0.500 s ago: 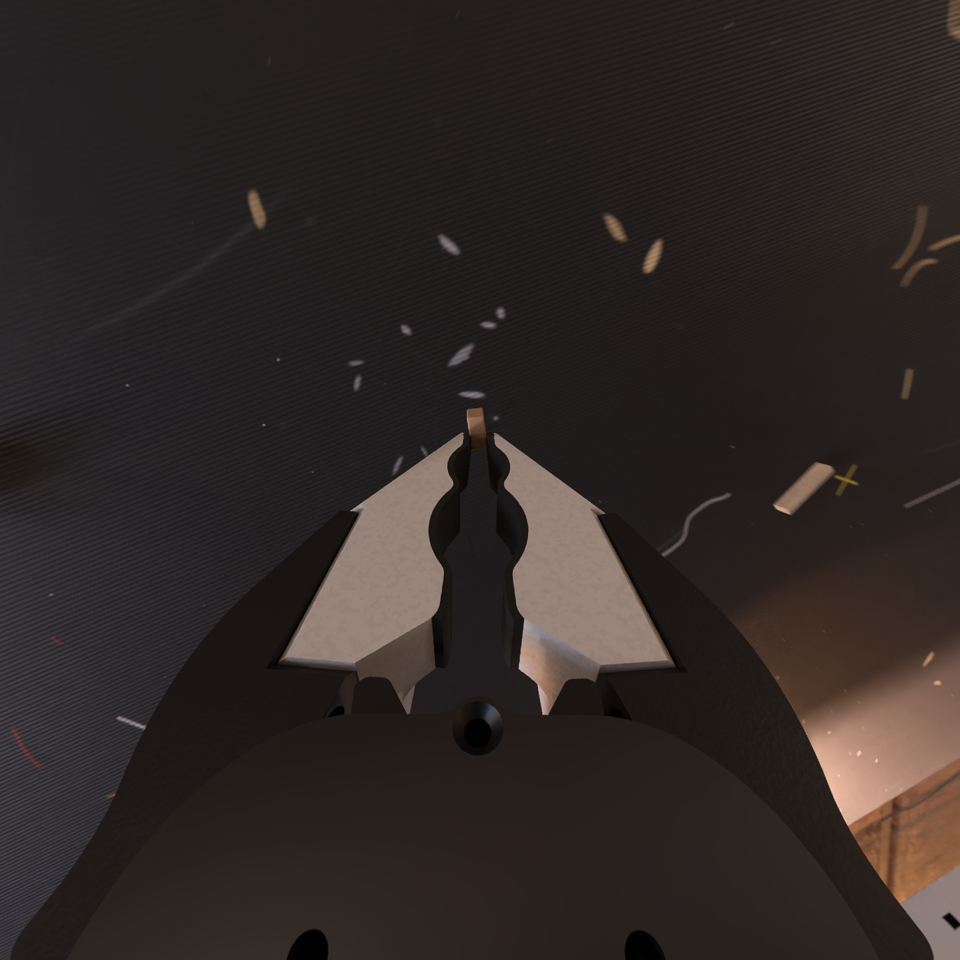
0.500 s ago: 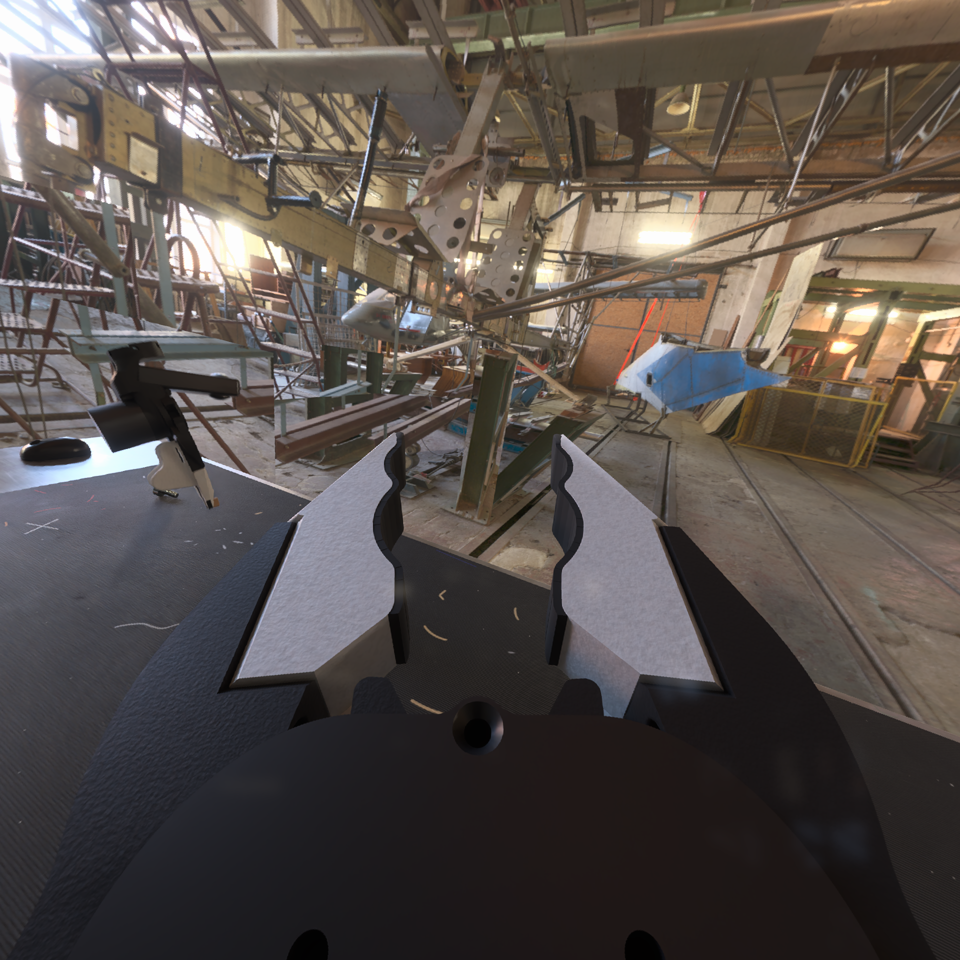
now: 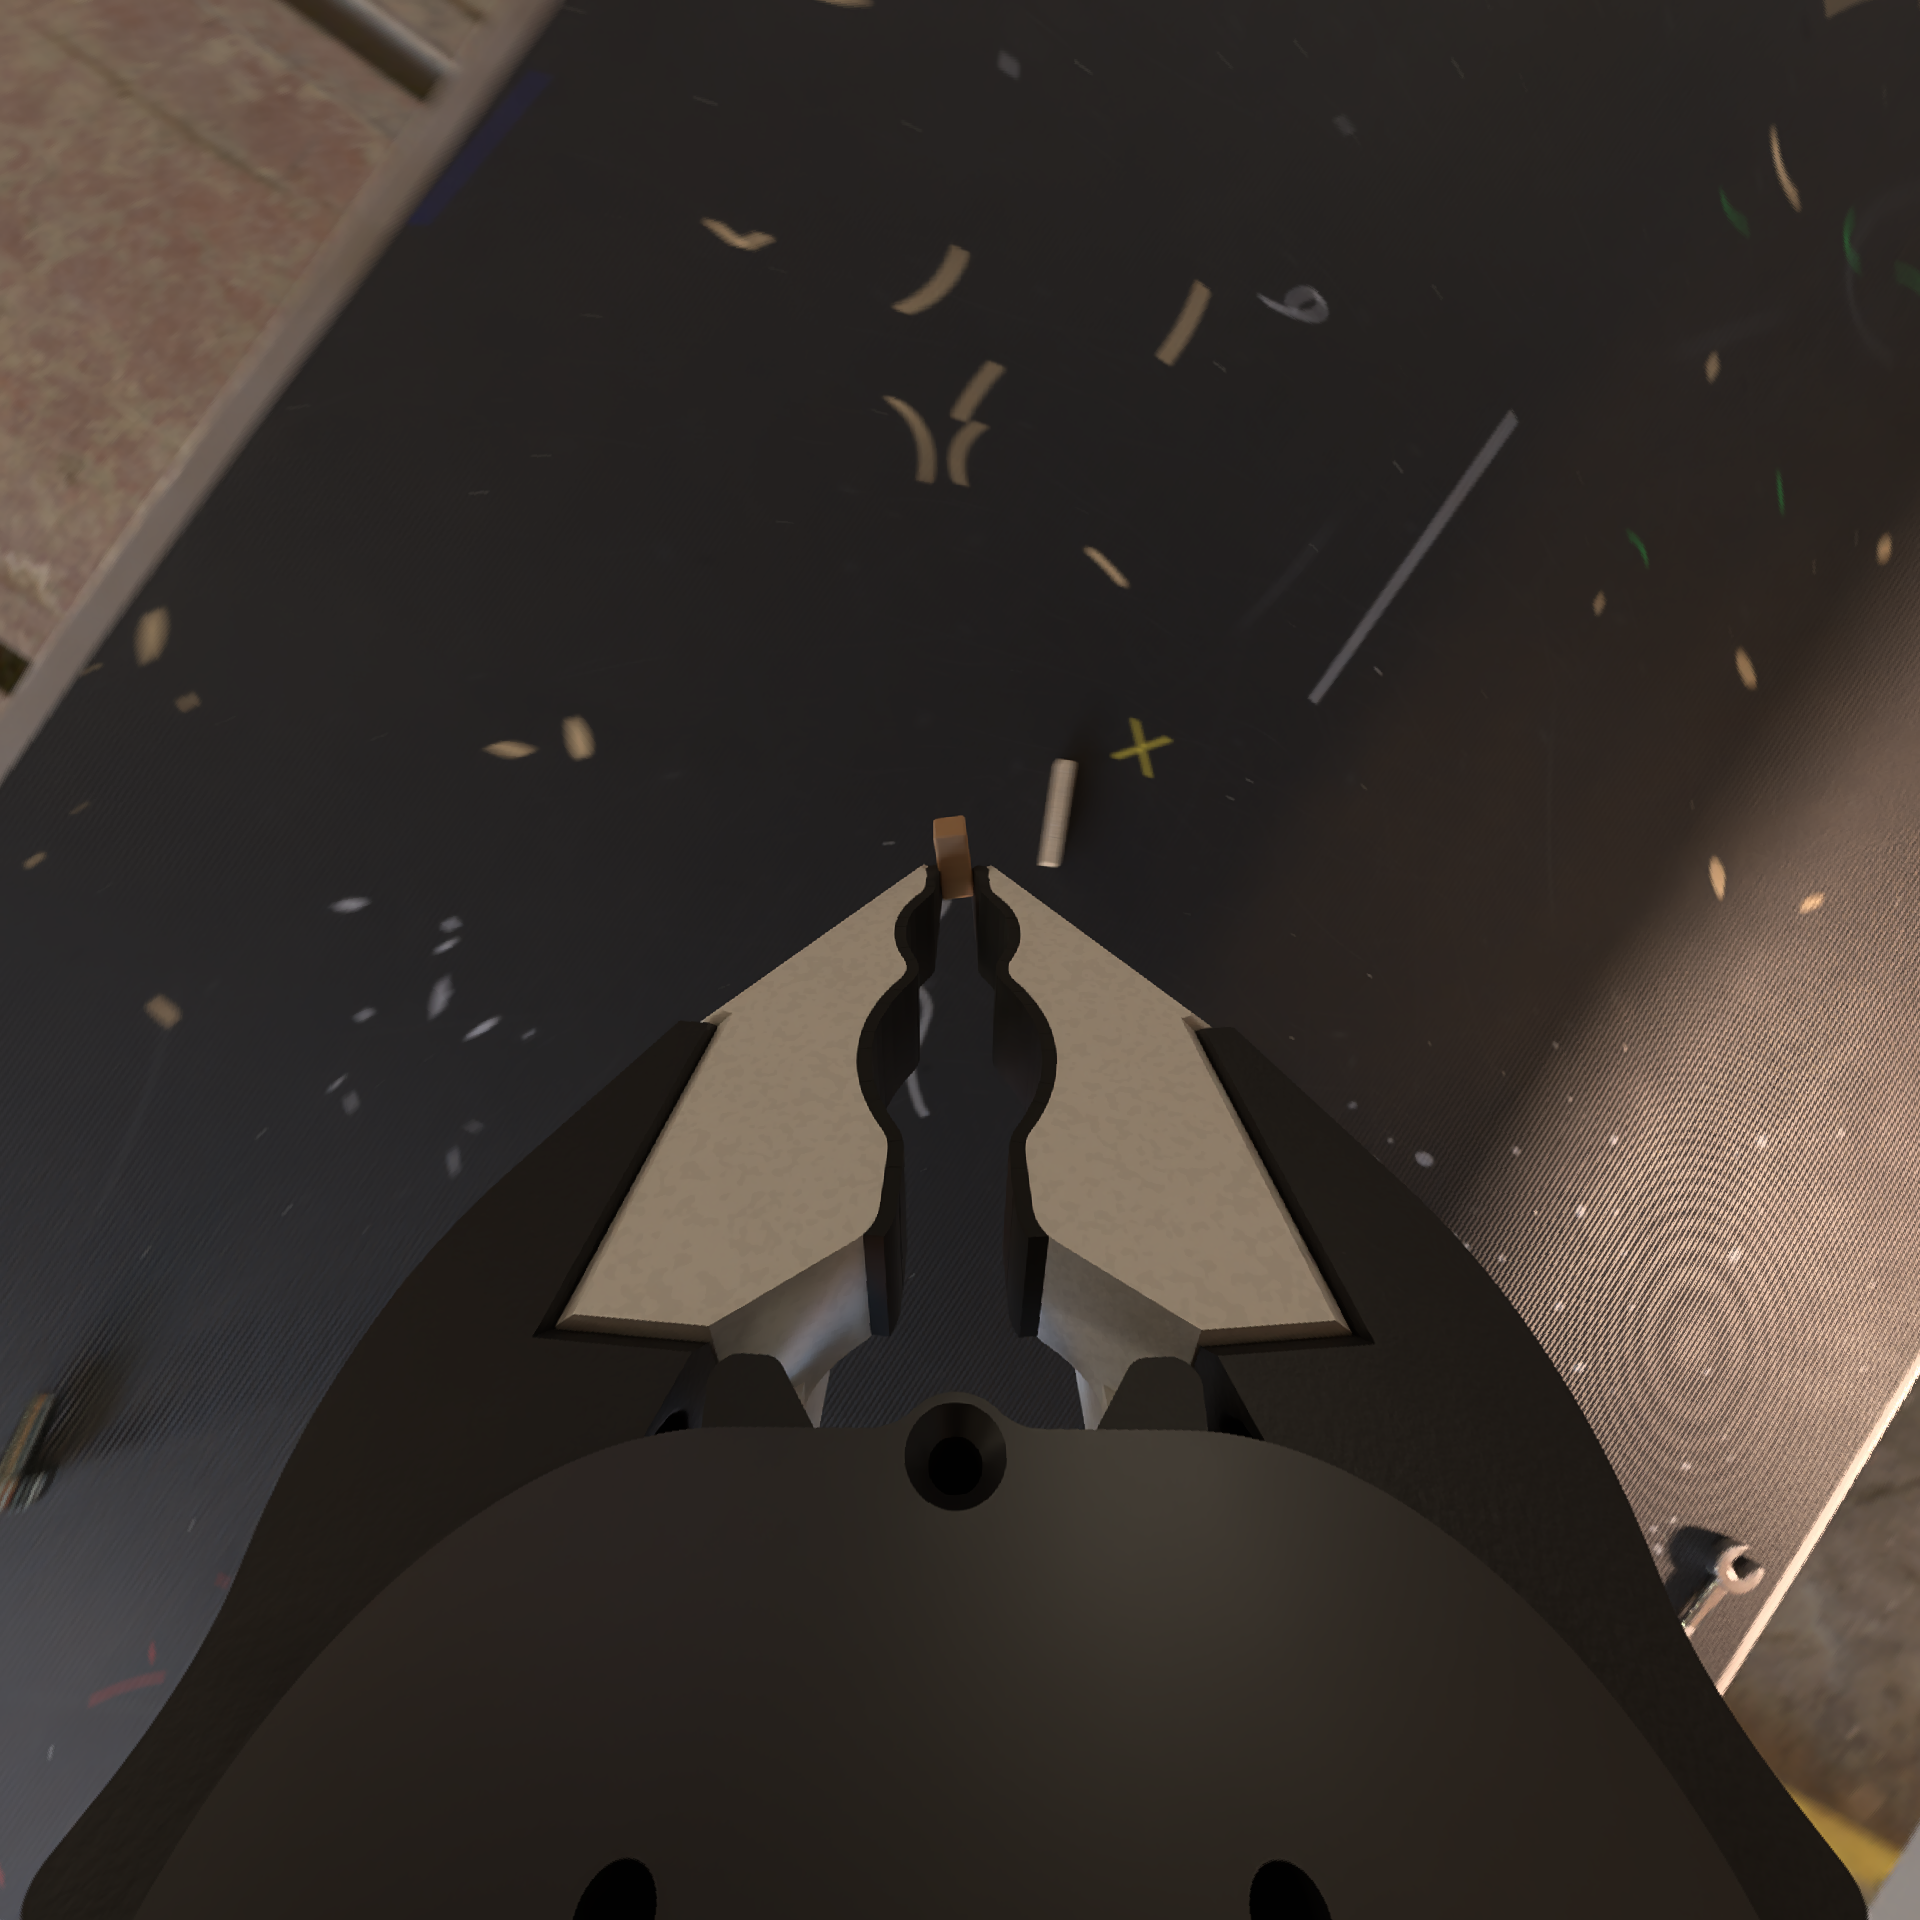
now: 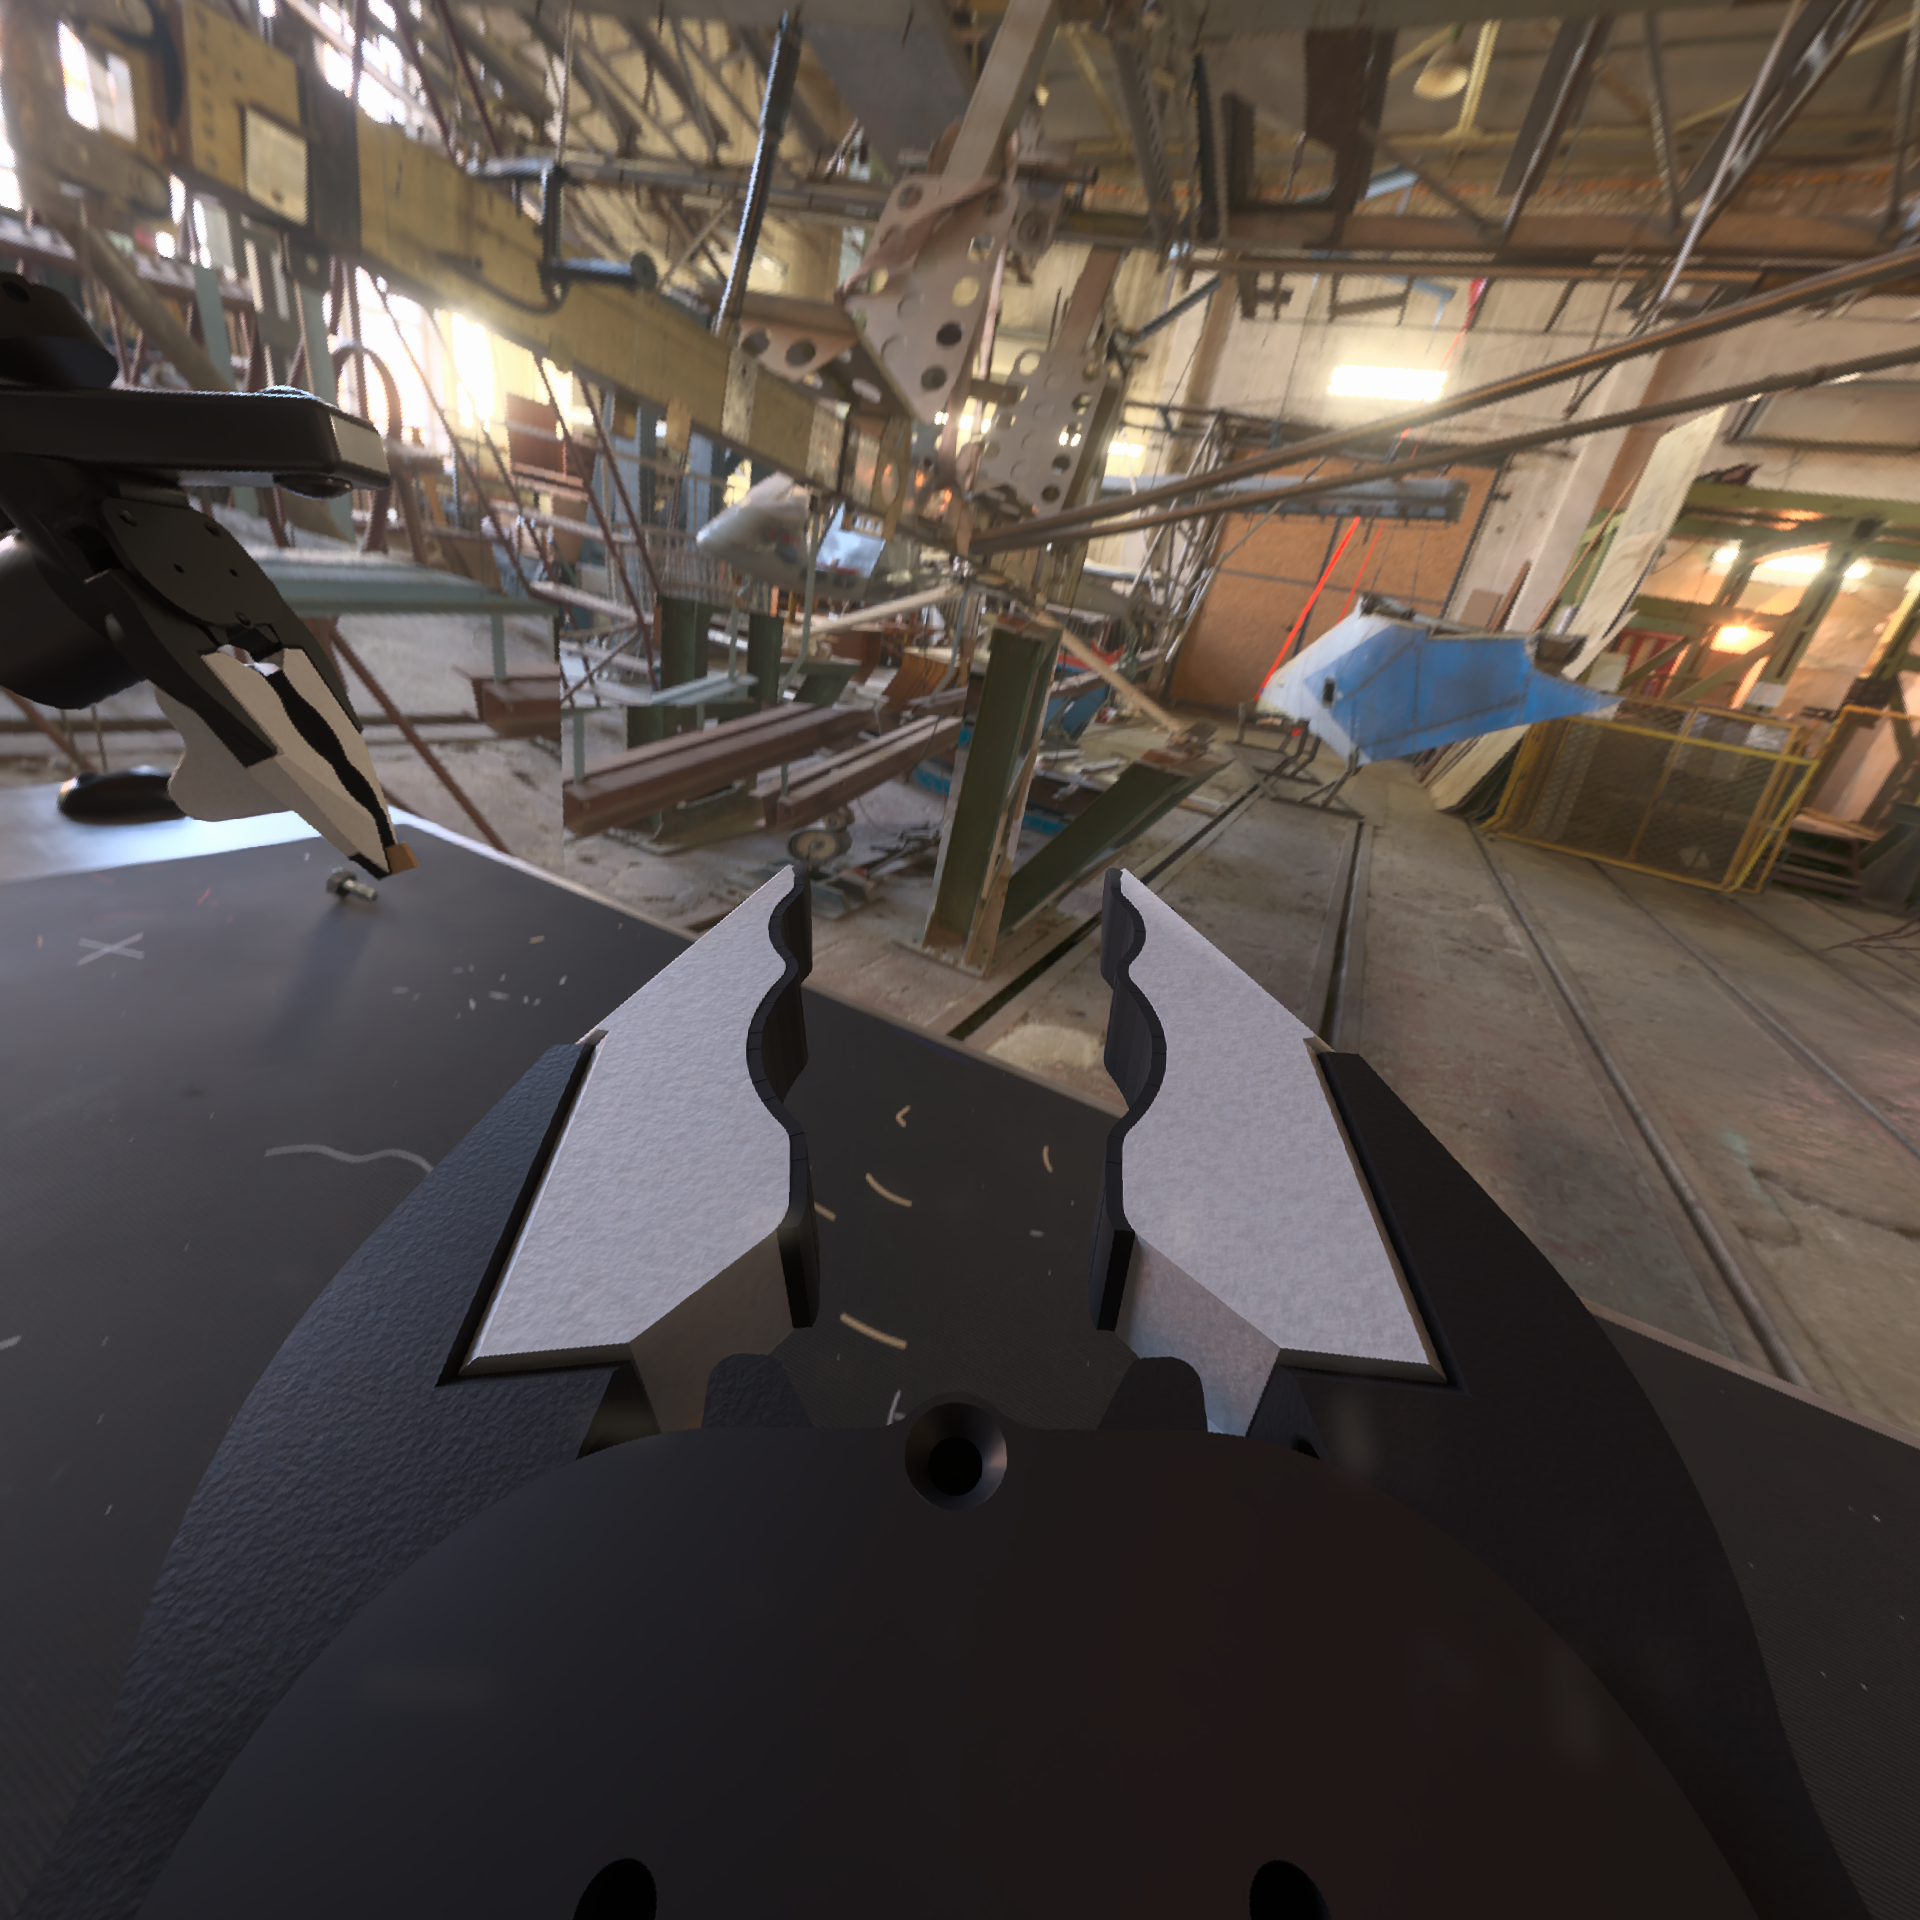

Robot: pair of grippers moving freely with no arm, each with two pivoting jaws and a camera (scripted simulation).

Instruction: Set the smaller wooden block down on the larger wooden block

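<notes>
My left gripper is shut on the small wooden block, pinched at the very fingertips above the dark mat. In the right wrist view the left gripper hangs at the far left, tilted down, with the block at its tip just above the mat. My right gripper is open and empty, low over the mat near its far edge. The larger wooden block is in neither view.
A small grey cylinder and a yellow cross mark lie just ahead of the left fingertips. A bolt lies under the held block. Wood shavings litter the mat. The mat edge runs along the upper left.
The left gripper has moved toward the right gripper and turned, still holding the block. The cylinder and yellow cross now lie just ahead of it. The right gripper has hardly moved.
</notes>
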